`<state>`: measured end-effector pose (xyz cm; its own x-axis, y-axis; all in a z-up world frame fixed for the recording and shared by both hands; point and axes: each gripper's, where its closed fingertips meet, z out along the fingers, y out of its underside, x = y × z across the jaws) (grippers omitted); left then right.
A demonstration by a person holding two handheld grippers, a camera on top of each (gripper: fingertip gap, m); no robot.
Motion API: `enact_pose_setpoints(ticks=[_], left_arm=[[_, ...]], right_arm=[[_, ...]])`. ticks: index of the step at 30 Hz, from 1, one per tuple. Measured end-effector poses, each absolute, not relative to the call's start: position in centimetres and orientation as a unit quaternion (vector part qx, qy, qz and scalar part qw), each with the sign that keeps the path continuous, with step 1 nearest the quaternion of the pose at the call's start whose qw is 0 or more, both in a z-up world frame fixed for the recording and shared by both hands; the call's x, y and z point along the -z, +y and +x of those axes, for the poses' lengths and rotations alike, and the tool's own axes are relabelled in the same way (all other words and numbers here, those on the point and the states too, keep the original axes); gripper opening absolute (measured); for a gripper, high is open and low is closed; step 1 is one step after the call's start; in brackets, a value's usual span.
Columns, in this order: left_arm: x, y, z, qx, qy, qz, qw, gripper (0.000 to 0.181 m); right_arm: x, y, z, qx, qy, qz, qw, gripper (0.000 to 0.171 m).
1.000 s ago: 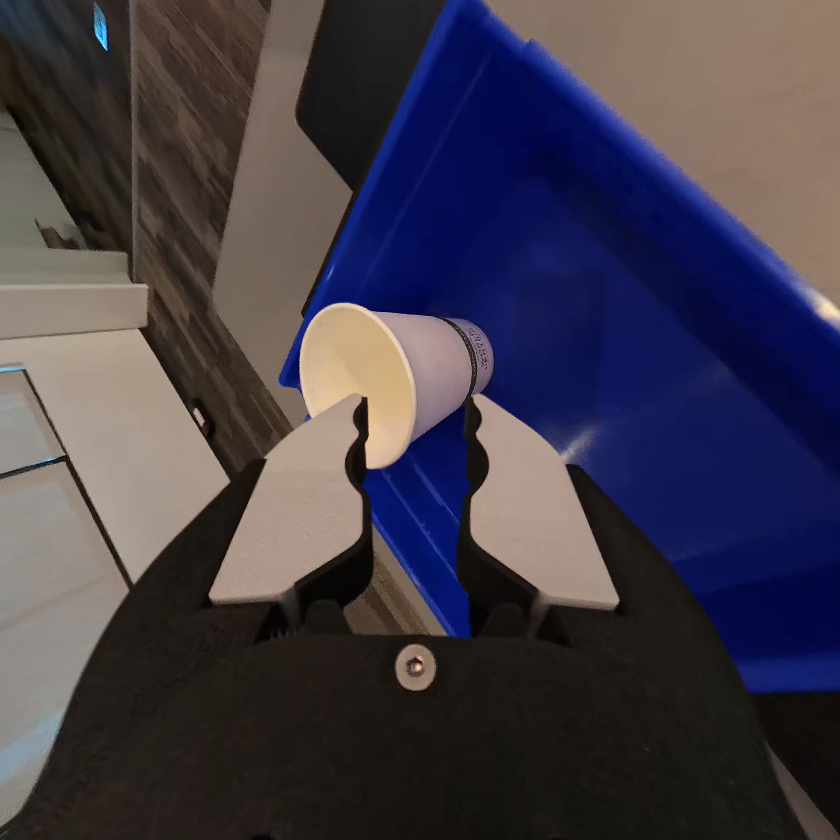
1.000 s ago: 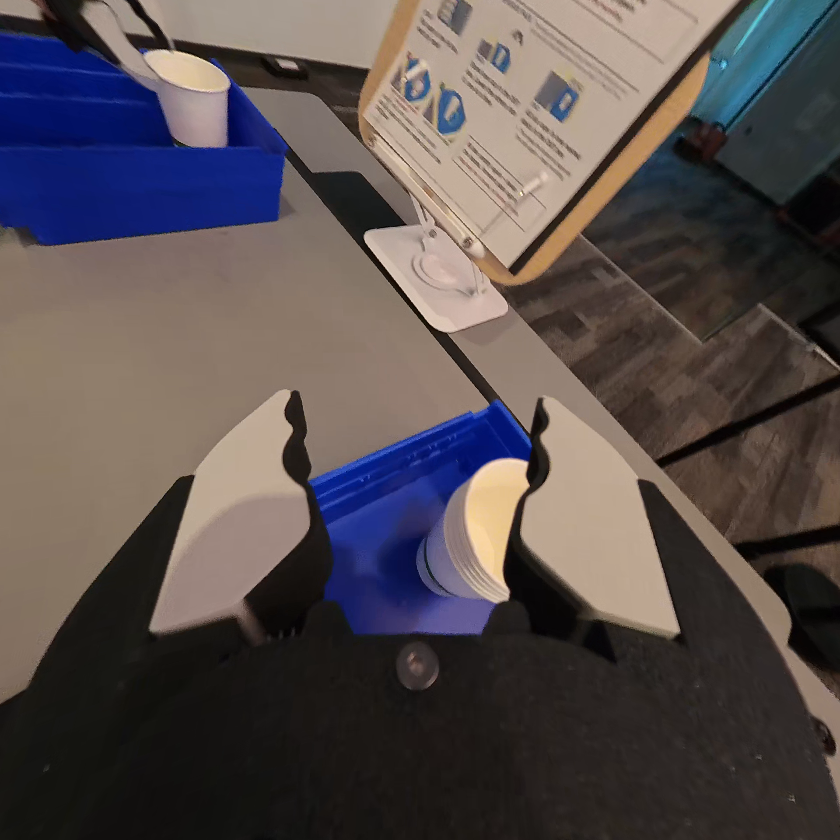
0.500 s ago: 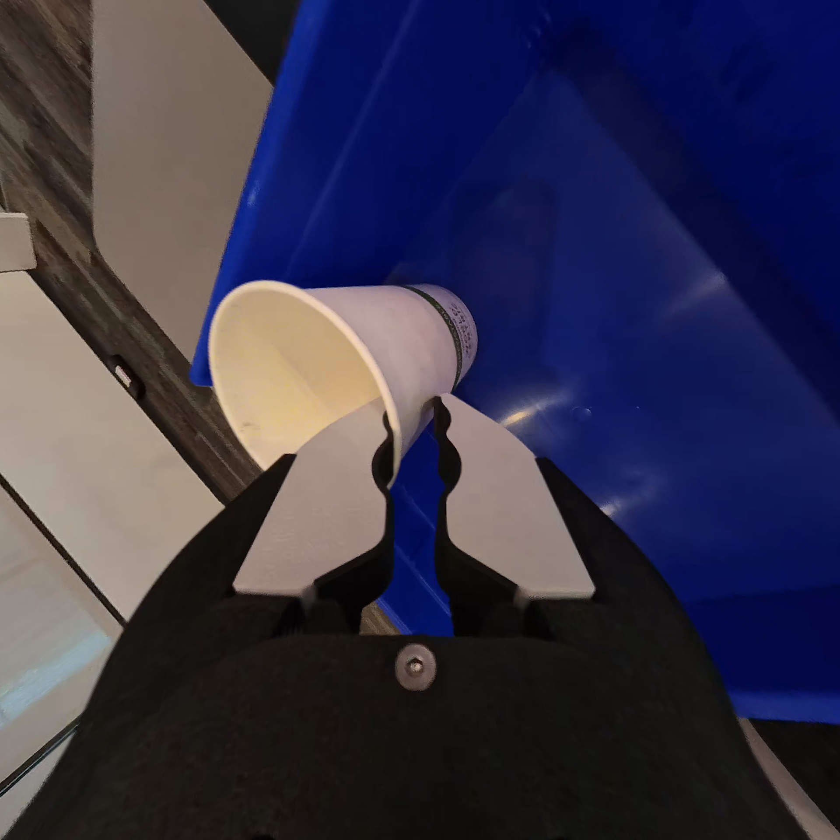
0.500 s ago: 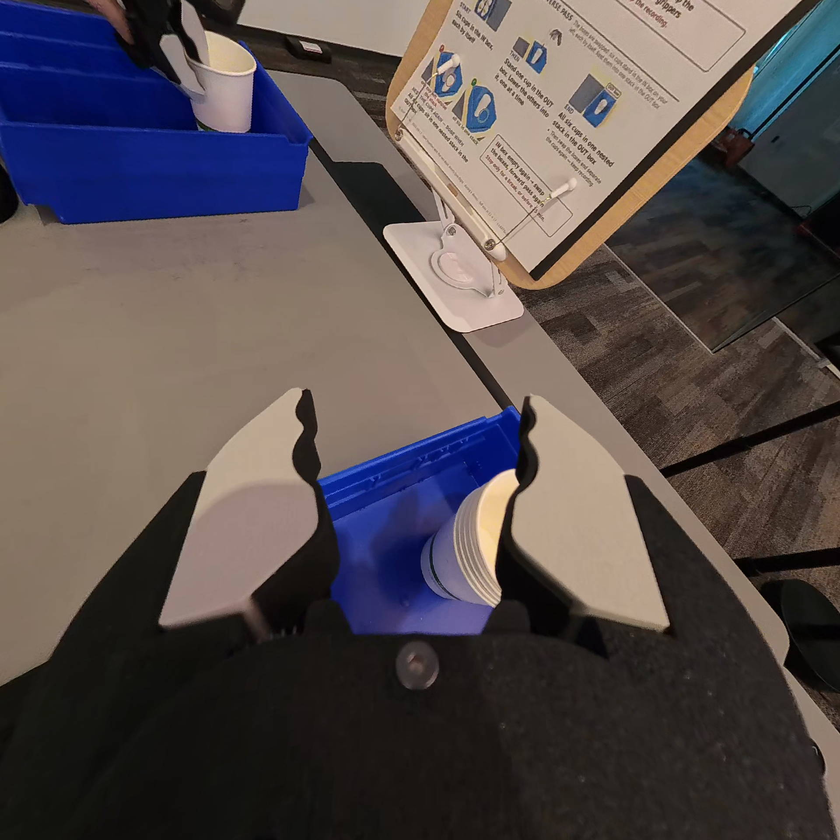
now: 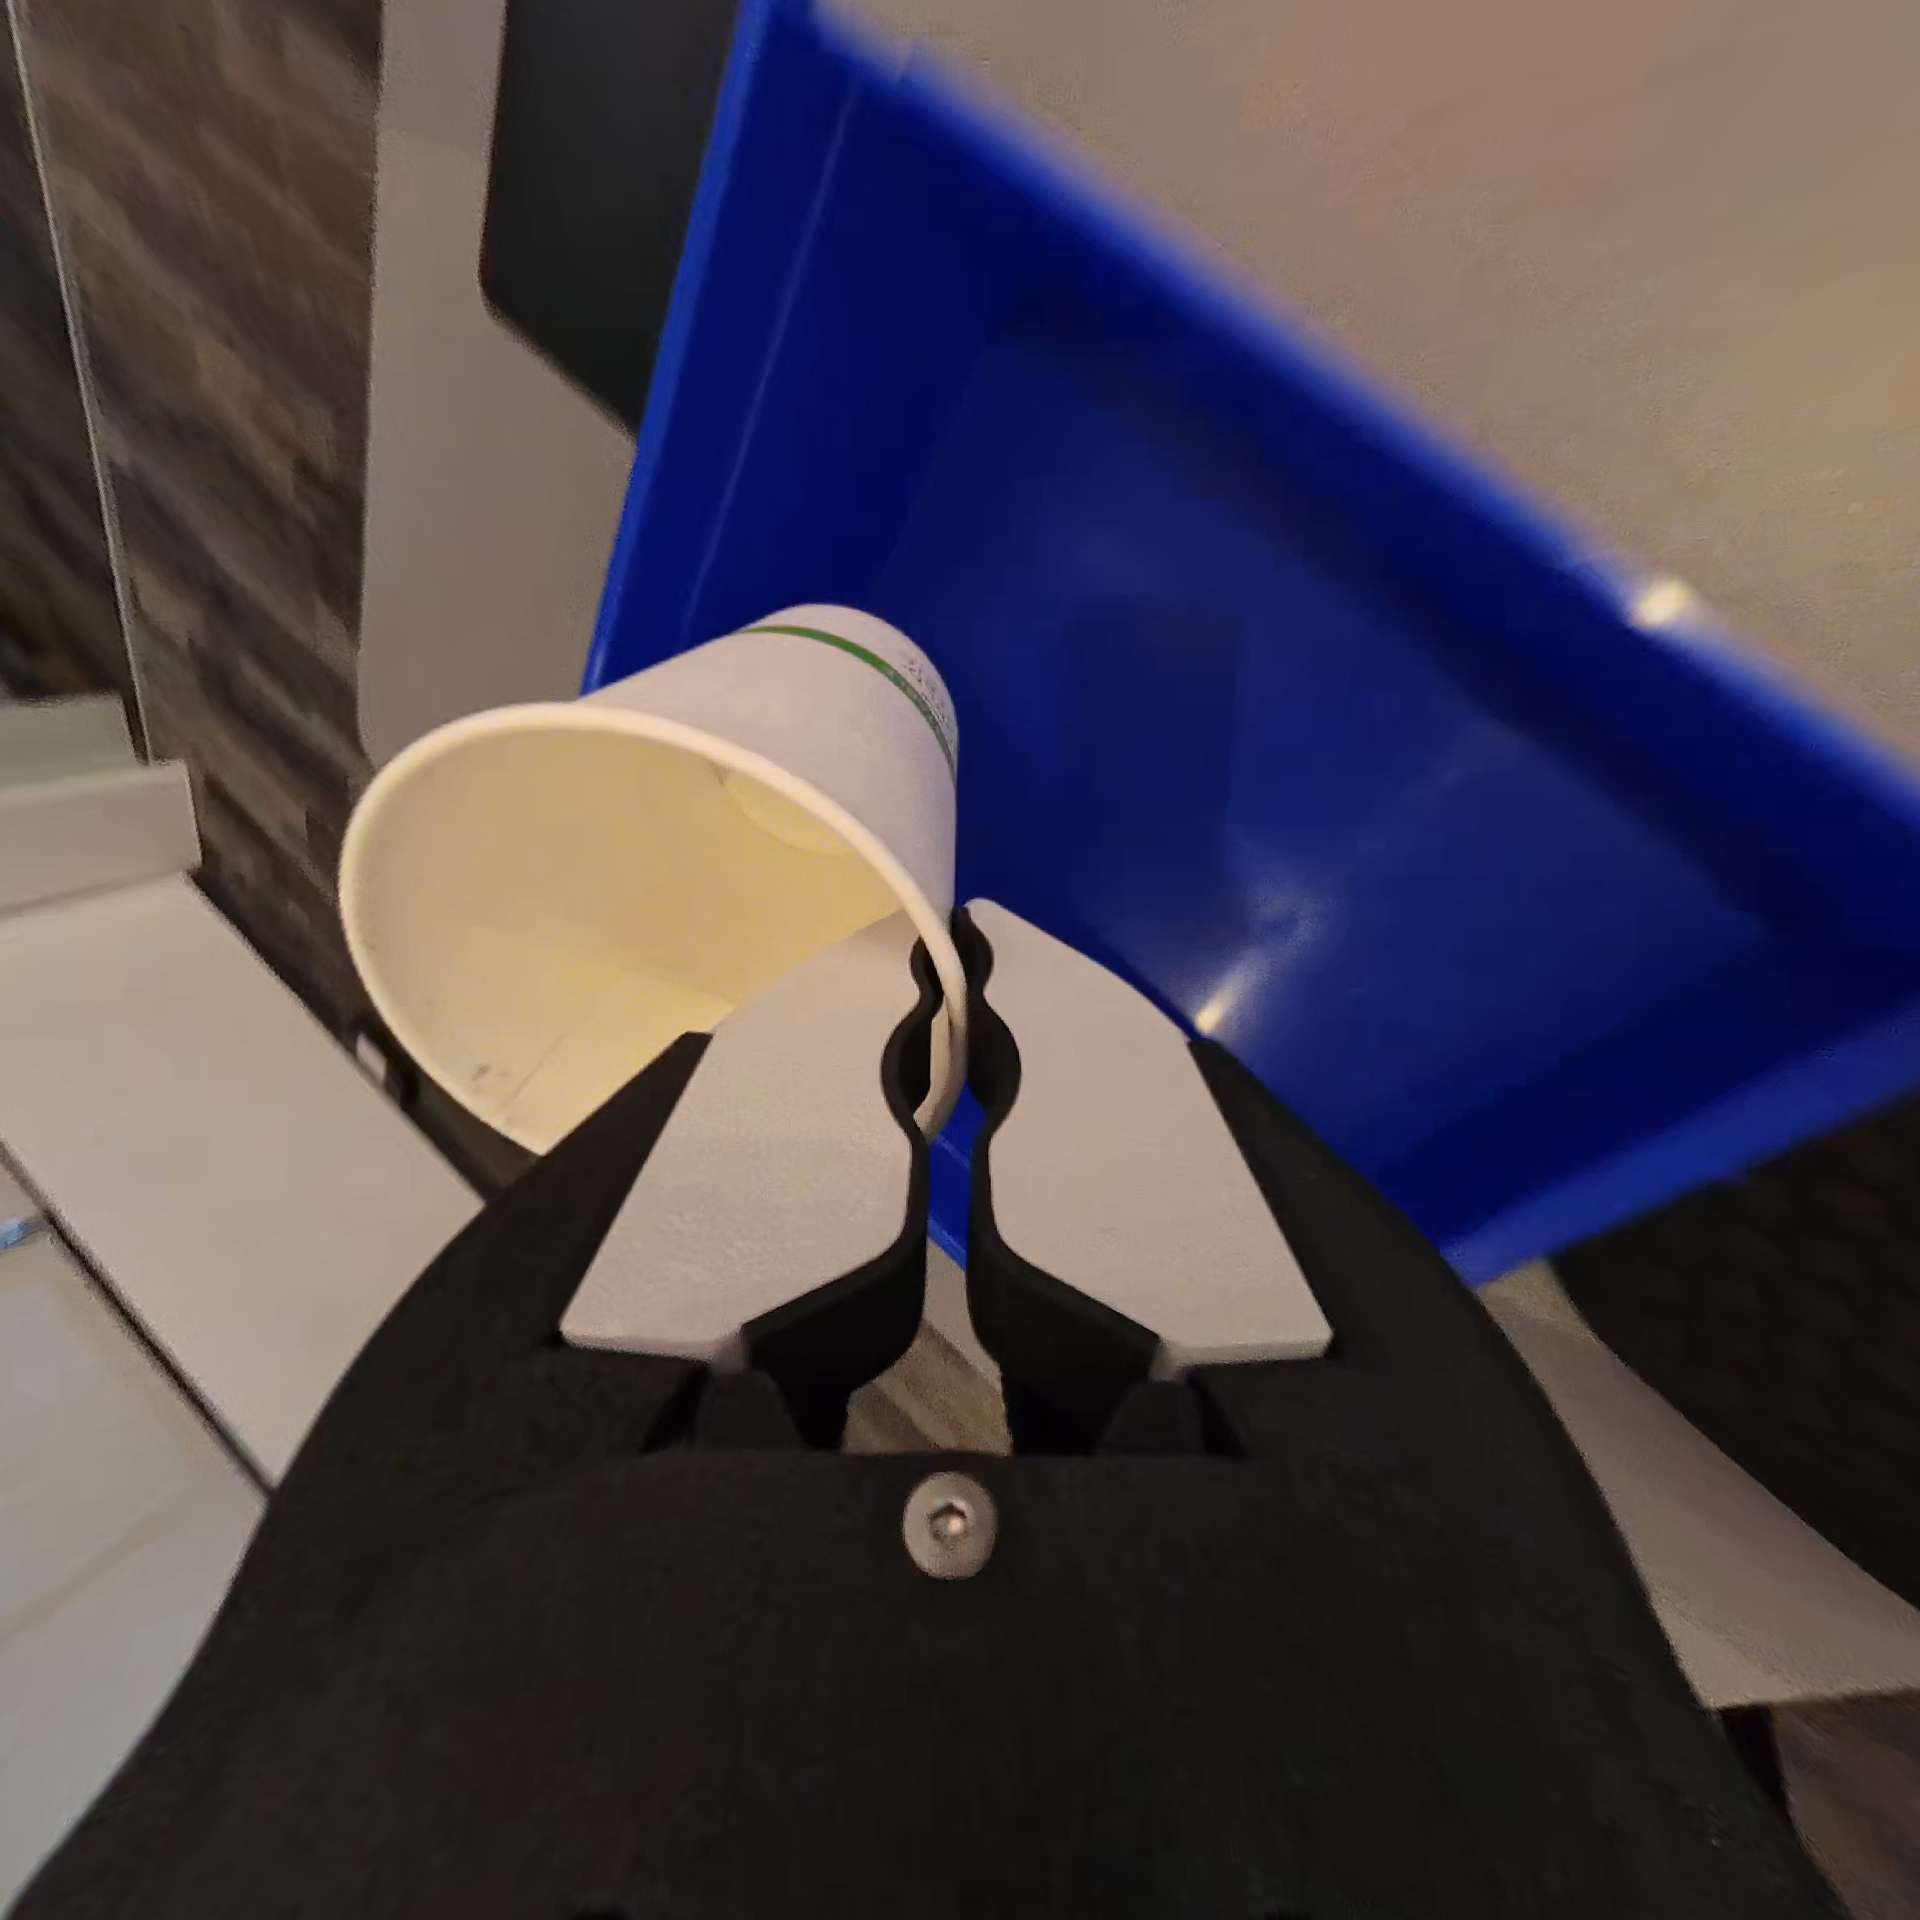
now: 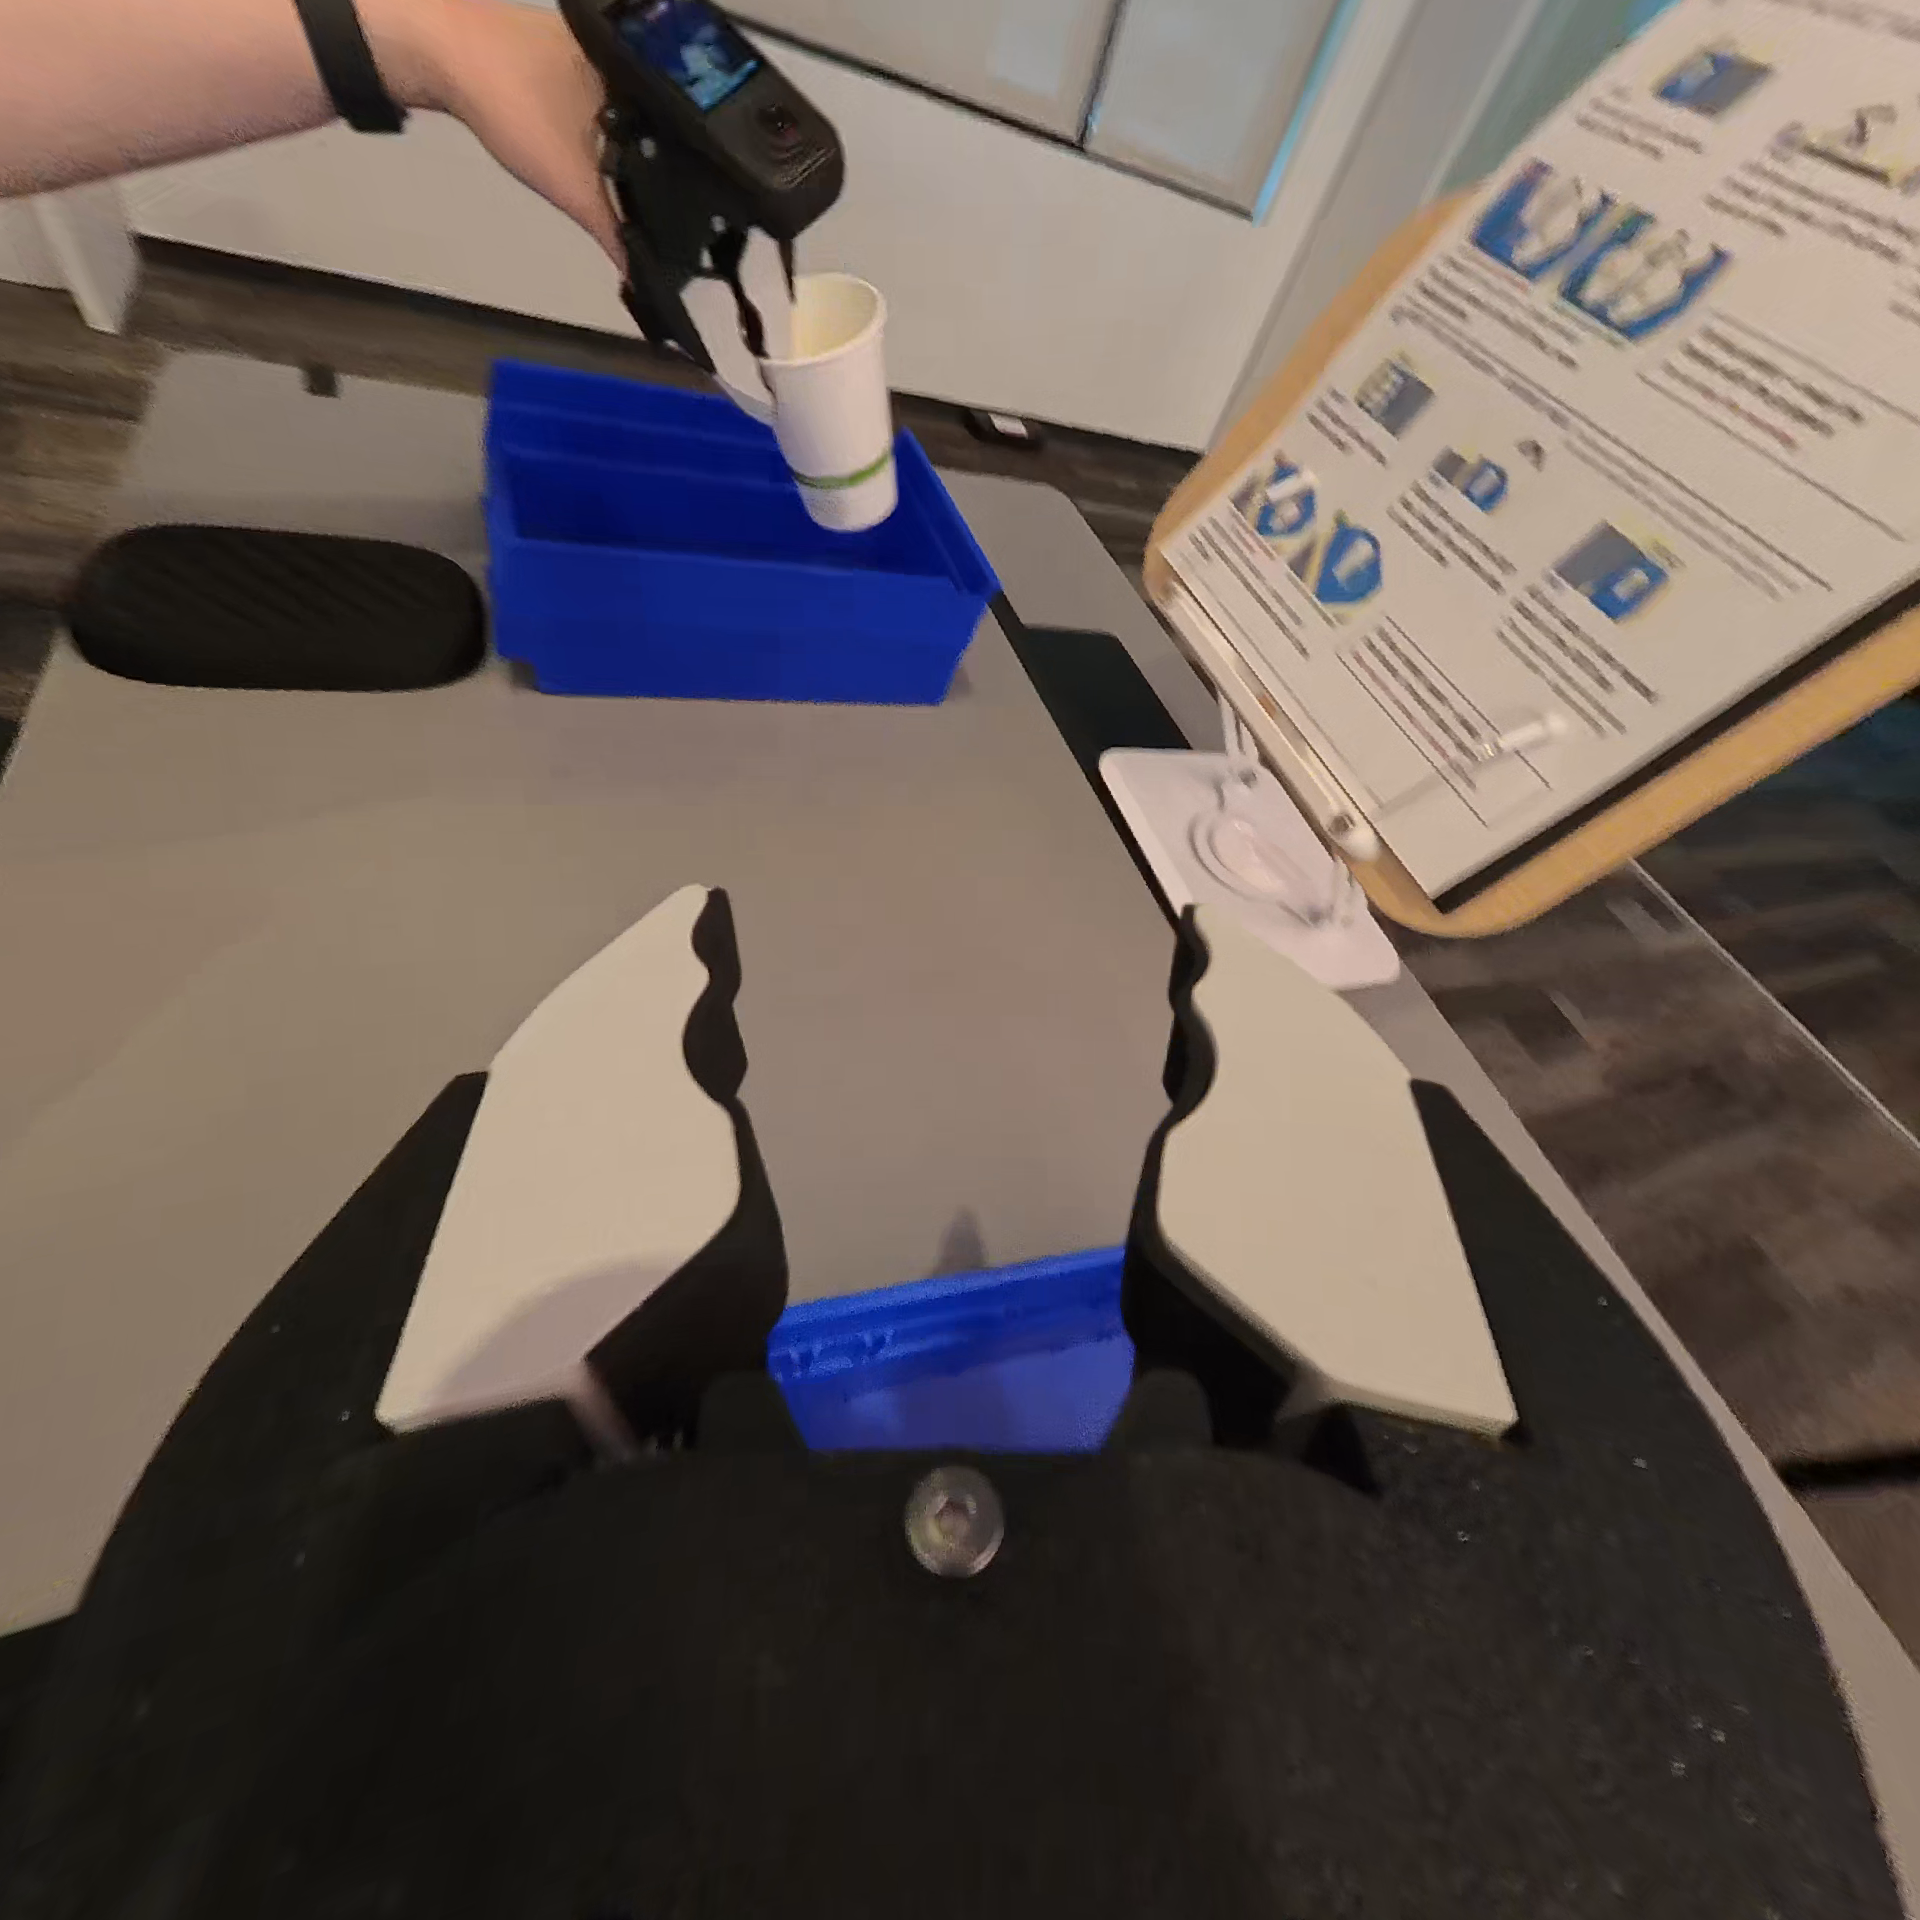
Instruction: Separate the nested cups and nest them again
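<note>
Pinching the thin rim of a light, easily crushed paper cup (image 5: 665, 862), the left tool (image 5: 951, 935) is holding it above the far blue bin (image 6: 727, 613) while the right tool (image 6: 951, 935) is hanging spread apart, gripping nothing, over the near bin (image 6: 956, 1351).

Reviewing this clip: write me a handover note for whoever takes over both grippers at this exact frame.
Left gripper: shut on the rim of one white paper cup, one finger inside and one outside, held in the air above the far blue bin.
Right gripper: open, empty, above the grey table by the near blue bin.
Done: one cup is apart from the rest.
Left: no other cups show now, so the stack's state cannot be told; set this cup down, separate the others, then nest them all again.
</note>
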<state>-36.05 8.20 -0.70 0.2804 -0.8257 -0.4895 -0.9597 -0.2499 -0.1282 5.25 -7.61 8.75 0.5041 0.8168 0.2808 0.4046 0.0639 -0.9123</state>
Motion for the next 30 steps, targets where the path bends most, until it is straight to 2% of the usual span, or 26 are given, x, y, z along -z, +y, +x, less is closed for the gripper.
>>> enact_pose_setpoints(ticks=[5, 11, 16, 20, 23, 30], left_arm=[[-4.5, -1.0, -24.8, -0.045, 0.709, -0.655, 0.258, 0.001], [-4.9, -11.1, -15.5, 0.005, 0.825, -0.501, 0.26, 0.0], [-4.2, -13.9, -13.1, 0.011, 0.853, -0.459, 0.246, 0.0], [-4.0, -15.1, -12.4, 0.024, 0.864, -0.445, 0.237, 0.0], [-3.7, -15.7, -12.2, 0.023, 0.872, -0.433, 0.228, 0.0], [-3.1, -16.3, -12.2, 0.011, 0.881, -0.421, 0.215, 0.001]], right_arm=[[-8.8, -8.6, 0.8, -0.235, -0.505, -0.619, 0.554, 0.077], [-6.7, -10.2, -6.4, -0.293, -0.562, -0.592, 0.499, 0.081], [-5.5, -10.7, -8.7, -0.314, -0.577, -0.587, 0.473, 0.085], [-5.8, -12.0, -9.6, -0.373, -0.58, -0.563, 0.456, 0.083], [-5.5, -12.5, -9.9, -0.381, -0.595, -0.55, 0.446, 0.075], [-4.2, -13.2, -10.3, -0.397, -0.611, -0.55, 0.408, 0.077]])
